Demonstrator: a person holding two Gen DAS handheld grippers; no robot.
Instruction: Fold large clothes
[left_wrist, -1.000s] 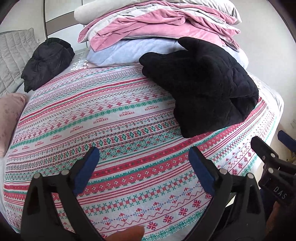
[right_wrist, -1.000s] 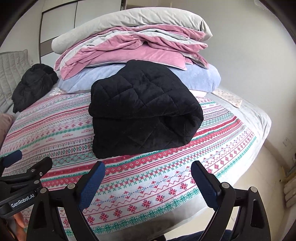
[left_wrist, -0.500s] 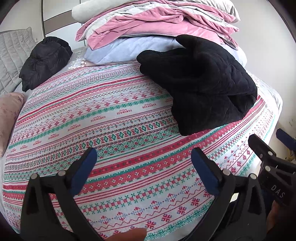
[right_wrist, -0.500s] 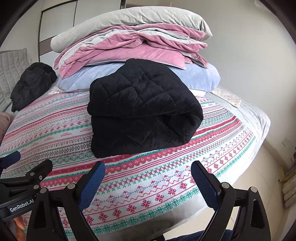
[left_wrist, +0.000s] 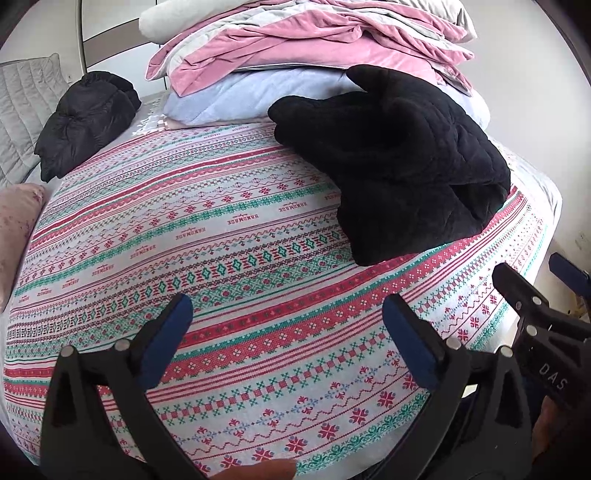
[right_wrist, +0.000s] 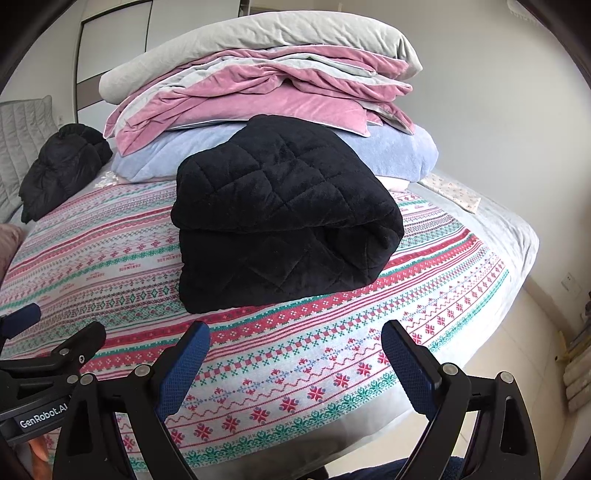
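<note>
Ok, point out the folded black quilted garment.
The folded black quilted garment lies mid-bed on the patterned bedspread, just before the stacked pink and grey bedding; in the left wrist view it sits right.

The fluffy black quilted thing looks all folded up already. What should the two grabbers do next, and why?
Probably reach the left gripper toward the crumpled black puffy garment at the far left of the patterned bedspread. The folded black quilted fleece garment already sits in a neat bundle beside the stack of pink, grey and blue blankets, and both the left and the right gripper are open and empty.
</note>
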